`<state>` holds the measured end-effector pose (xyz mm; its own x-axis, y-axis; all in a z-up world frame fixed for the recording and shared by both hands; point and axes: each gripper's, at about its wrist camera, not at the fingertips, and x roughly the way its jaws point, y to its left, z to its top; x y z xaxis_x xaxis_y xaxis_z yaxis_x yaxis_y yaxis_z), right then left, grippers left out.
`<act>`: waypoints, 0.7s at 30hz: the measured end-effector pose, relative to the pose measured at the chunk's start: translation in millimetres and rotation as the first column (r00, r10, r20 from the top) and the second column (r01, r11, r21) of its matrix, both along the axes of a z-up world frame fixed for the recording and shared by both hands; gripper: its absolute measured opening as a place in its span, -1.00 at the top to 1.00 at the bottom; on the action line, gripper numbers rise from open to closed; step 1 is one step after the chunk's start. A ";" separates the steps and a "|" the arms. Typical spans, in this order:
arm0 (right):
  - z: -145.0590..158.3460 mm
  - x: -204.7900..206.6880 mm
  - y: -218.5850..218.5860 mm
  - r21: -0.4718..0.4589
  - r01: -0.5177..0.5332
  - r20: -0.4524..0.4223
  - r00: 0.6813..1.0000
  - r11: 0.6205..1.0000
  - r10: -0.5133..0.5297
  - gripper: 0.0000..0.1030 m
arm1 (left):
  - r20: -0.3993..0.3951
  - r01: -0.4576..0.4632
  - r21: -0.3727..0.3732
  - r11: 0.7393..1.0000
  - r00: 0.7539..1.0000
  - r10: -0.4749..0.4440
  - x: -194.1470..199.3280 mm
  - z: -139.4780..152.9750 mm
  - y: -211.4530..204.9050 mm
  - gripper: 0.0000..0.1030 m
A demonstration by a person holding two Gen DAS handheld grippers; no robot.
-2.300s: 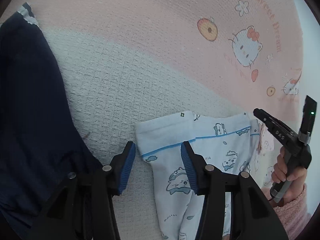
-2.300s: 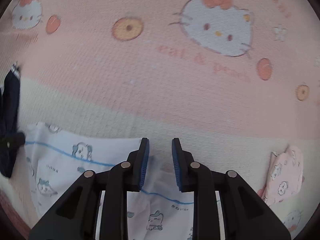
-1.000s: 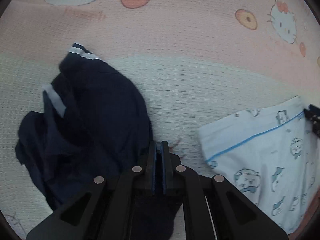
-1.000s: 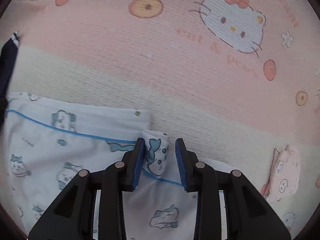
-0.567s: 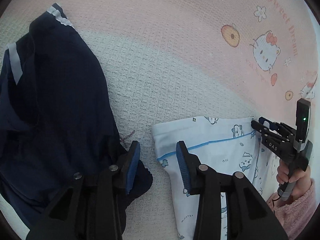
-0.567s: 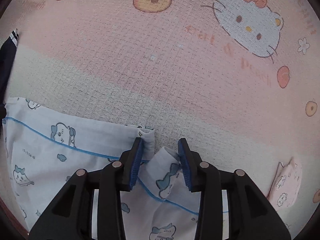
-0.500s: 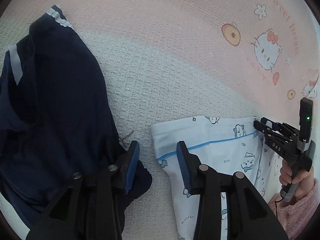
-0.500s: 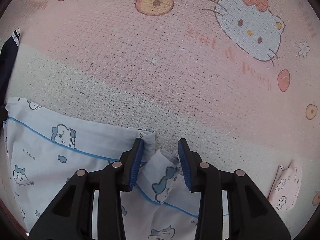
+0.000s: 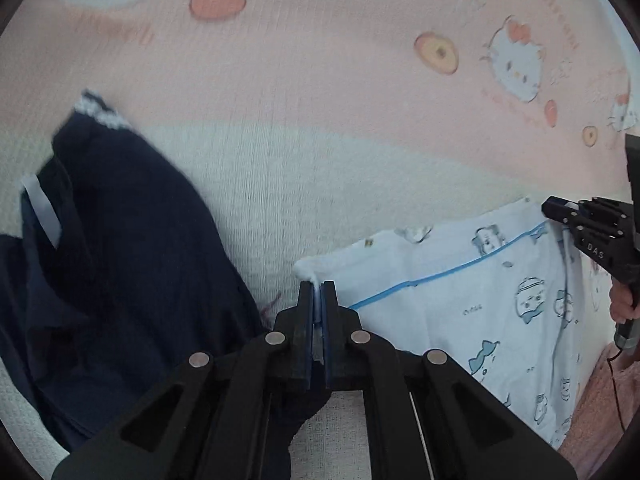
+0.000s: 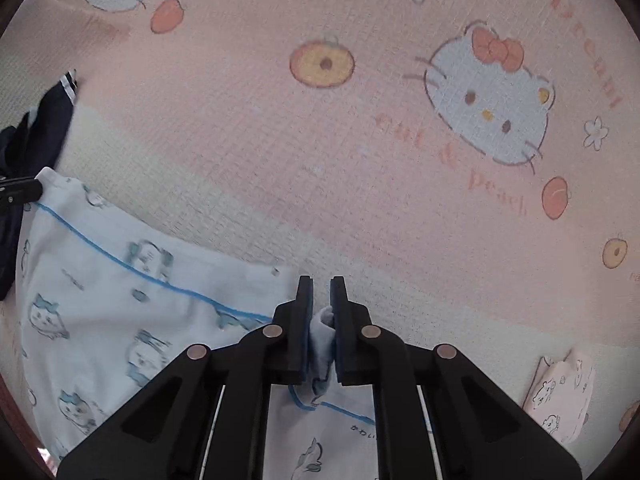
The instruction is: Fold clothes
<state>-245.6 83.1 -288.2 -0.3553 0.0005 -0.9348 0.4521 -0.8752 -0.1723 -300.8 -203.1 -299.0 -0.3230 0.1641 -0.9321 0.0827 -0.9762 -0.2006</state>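
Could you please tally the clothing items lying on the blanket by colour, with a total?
Navy: 1, the dark garment.
Light blue with cartoon print: 1, the printed garment, pinched by both the left gripper and the right gripper.
Pink with cartoon print: 1, the small pink piece.
Total: 3

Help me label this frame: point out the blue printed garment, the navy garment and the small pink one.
Blue printed garment (image 9: 472, 300): left wrist view, flat middle below the blue stripe.
Navy garment (image 9: 132, 248): left wrist view, middle of the crumpled body.
Small pink garment (image 10: 560, 392): right wrist view, its centre, at the lower right.
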 end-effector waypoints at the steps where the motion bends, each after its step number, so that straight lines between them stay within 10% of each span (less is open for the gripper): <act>1: -8.8 -5.9 5.8 0.002 0.029 0.031 0.999 1.000 -0.029 0.85 | 0.008 -0.020 0.013 1.000 1.000 0.019 -1.1 -1.4 -1.7 0.88; 8: 54.3 -8.6 40.8 -0.444 0.199 0.202 0.972 0.873 -0.119 0.52 | -0.058 -0.112 0.222 0.969 0.990 0.128 23.3 37.4 0.5 0.19; 14: 97.1 33.9 51.9 -0.302 0.194 0.107 0.980 0.933 -0.169 0.52 | -0.040 0.024 0.130 0.991 0.999 -0.018 71.6 53.3 83.6 0.19; 19: 42.3 107.6 87.5 -0.223 0.215 0.168 0.969 0.951 -0.180 0.51 | -0.058 -0.041 0.021 0.999 0.997 0.042 118.1 55.6 125.7 0.49; 21: 20.3 139.7 95.4 -0.172 0.227 0.188 0.963 0.958 -0.195 0.51 | -0.007 -0.039 0.087 0.995 0.999 0.040 133.4 41.7 136.8 0.52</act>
